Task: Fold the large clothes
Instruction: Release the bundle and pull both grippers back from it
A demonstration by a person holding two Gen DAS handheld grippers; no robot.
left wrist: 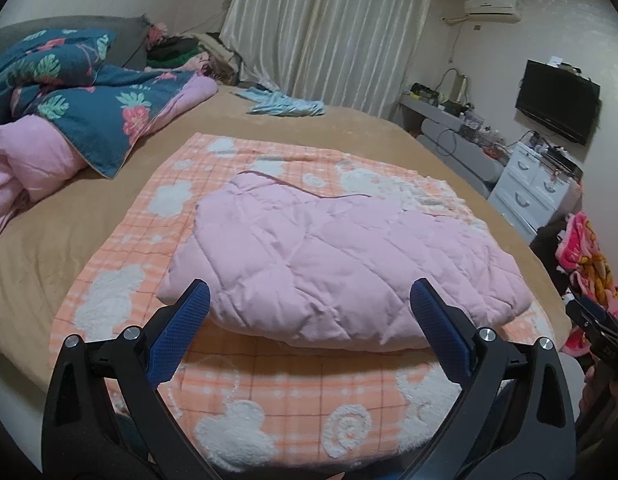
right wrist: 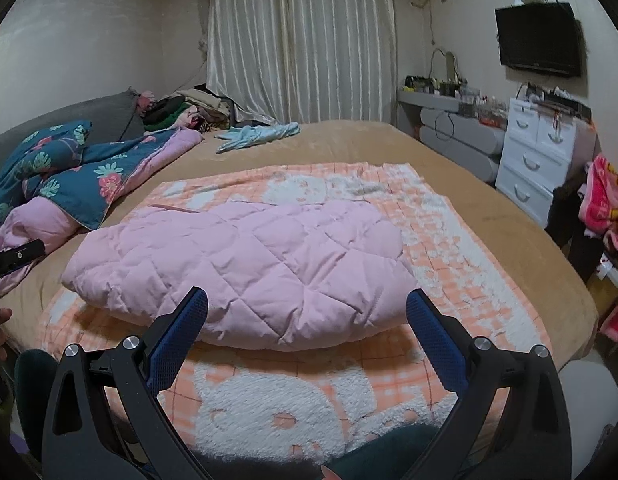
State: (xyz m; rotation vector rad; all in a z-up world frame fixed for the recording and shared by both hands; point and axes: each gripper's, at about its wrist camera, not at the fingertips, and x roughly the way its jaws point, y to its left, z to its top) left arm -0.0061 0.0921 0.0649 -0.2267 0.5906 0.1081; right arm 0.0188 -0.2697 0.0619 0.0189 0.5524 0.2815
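A pink quilted garment (left wrist: pixel 341 256) (right wrist: pixel 249 264) lies folded into a thick pad on an orange-and-white checked blanket (left wrist: pixel 293 404) (right wrist: pixel 269 400) spread over the bed. My left gripper (left wrist: pixel 309 296) hovers above and just short of the garment's near edge, jaws wide open with nothing between the blue pads. My right gripper (right wrist: pixel 307 300) hangs the same way over the near edge, open and empty. The right gripper's black body (left wrist: pixel 601 332) shows at the right edge of the left wrist view; the left one (right wrist: pixel 13 260) shows at the left edge of the right wrist view.
A tan bed cover (left wrist: pixel 369 128) lies under the blanket. A teal floral duvet with pink lining (left wrist: pixel 81 108) is heaped at the left. A light blue cloth (left wrist: pixel 285 105) lies far back. A white drawer chest (right wrist: pixel 537 156), a dresser and a wall television stand at the right.
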